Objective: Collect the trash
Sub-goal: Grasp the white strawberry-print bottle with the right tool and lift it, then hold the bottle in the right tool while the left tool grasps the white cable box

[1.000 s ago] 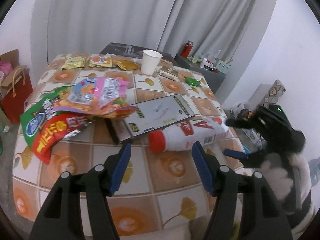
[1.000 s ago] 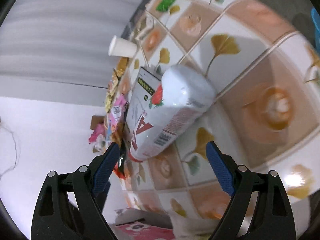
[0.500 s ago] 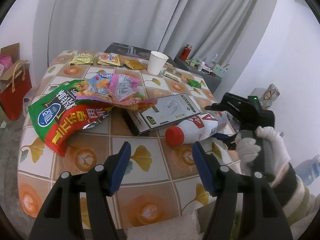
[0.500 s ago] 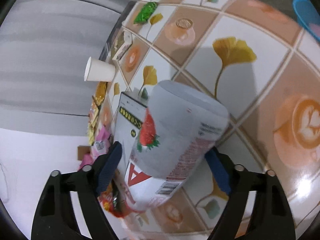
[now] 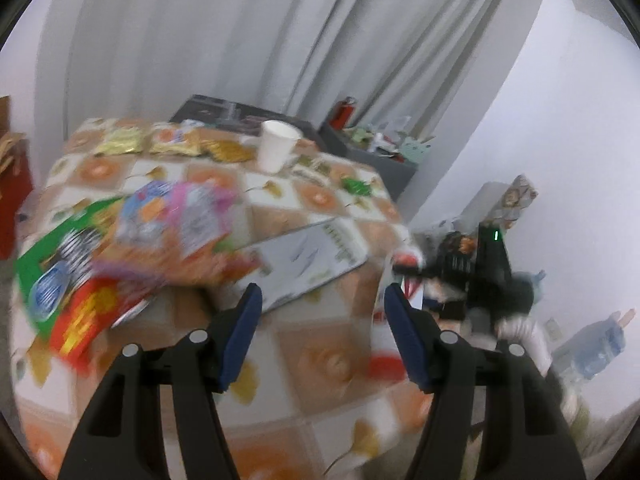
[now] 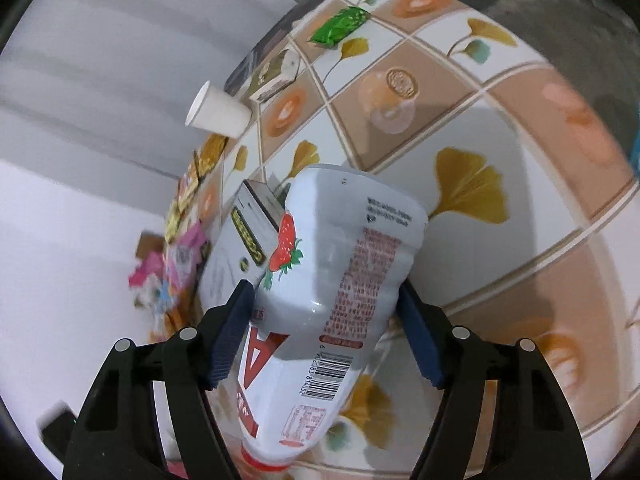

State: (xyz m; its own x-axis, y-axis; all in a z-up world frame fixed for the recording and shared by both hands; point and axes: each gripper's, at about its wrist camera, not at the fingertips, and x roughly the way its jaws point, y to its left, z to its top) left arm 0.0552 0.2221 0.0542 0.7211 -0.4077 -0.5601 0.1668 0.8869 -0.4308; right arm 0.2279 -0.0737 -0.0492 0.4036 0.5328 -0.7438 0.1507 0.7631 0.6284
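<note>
A white strawberry milk bottle (image 6: pixel 336 272) with a red cap sits between the blue pads of my right gripper (image 6: pixel 326 336), which is shut on its body and holds it over the table's edge. In the blurred left wrist view the right gripper (image 5: pixel 404 276) shows at the table's right edge with the bottle (image 5: pixel 394 324) hanging from it. My left gripper (image 5: pixel 322 330) is open and empty above the front of the tiled table (image 5: pixel 328 352). Snack bags (image 5: pixel 132 236) lie in a pile at the left.
A flat white box (image 5: pixel 308 260) lies mid-table. A white paper cup (image 5: pixel 276 152), small yellow packets (image 5: pixel 176 144) and a green wrapper (image 5: pixel 354 186) sit at the far side. A small carton (image 6: pixel 276 76) lies near the cup. A red bag (image 5: pixel 14 196) stands left of the table.
My right gripper closed on the milk bottle and lifted it off the table to the right edge. The left wrist view swung and blurred; the left gripper stayed open.
</note>
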